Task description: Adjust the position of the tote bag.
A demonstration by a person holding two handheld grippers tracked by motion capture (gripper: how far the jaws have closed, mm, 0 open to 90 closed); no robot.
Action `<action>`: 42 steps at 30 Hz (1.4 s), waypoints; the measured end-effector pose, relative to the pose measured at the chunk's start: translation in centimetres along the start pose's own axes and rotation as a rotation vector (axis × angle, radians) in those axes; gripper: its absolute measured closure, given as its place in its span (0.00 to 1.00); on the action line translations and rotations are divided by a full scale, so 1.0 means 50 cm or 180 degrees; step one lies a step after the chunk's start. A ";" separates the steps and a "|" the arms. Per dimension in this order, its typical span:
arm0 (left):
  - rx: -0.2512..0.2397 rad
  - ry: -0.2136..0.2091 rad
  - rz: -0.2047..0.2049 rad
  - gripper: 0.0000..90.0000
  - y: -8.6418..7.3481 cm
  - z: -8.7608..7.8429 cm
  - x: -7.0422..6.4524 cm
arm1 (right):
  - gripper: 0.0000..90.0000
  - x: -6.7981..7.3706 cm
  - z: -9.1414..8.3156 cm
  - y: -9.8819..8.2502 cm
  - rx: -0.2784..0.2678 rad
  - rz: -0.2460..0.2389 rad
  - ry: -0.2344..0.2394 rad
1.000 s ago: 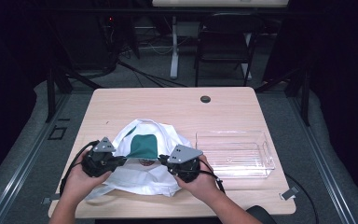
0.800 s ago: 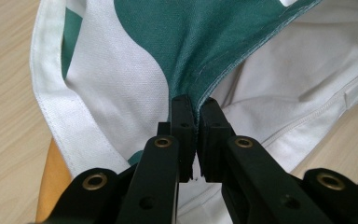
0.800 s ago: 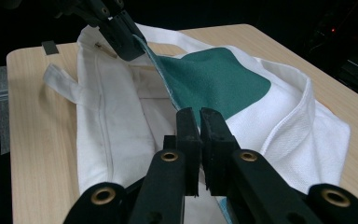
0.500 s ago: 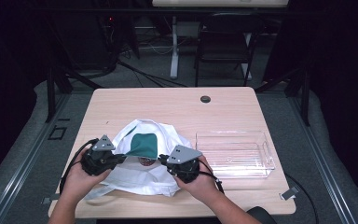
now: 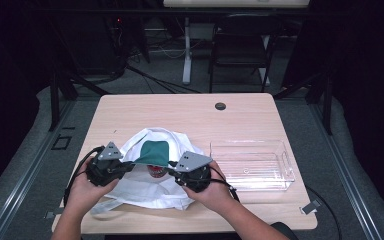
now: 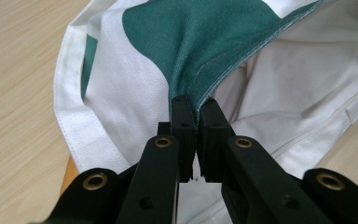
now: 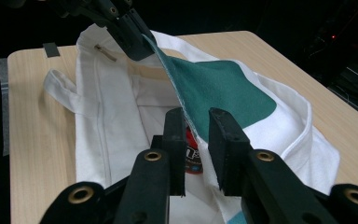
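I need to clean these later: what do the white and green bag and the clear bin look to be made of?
The bag looks like matte woven cotton or canvas: stitched hems, soft folds. The bin seems to be glossy rigid clear plastic: the table shows through its walls.

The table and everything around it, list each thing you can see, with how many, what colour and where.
tote bag: one, white with a green patch, near left part of the table, mouth held open
can: one, red and white, inside the bag's mouth
clear bin: one, see-through plastic, right of the bag
table: one, light wood, with a dark round grommet near its far edge
chair: one, dark, on the floor beyond the table
left tongs: one, black, shut on the bag's green rim
right tongs: one, black, jaws just opening, the rim between them with a gap showing
hands: two, at the near edge, each holding one pair
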State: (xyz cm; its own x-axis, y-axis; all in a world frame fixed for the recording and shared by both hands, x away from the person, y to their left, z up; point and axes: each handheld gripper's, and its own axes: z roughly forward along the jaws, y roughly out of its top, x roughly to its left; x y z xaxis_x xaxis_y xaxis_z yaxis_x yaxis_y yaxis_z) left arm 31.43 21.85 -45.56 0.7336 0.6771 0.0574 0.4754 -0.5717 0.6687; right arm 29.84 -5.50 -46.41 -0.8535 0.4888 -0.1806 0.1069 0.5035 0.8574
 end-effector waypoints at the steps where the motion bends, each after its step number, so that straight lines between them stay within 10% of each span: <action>1: -0.0013 0.0005 -0.0010 0.96 0.001 0.000 0.001 | 0.84 0.000 0.000 0.004 0.0013 -0.0027 -0.0016; 42: -0.0230 0.0167 -0.0045 0.97 0.049 -0.001 0.026 | 0.75 -0.017 0.023 0.072 0.0256 -0.0198 -0.0244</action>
State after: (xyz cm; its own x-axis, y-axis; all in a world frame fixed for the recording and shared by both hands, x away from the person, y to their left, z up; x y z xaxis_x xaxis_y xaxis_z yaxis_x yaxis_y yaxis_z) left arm 33.50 21.36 -43.80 0.6999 0.7092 0.0850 0.4477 -0.5283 0.7215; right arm 31.55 -3.30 -43.70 -0.8185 0.5065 -0.2712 0.0983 0.5885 0.8025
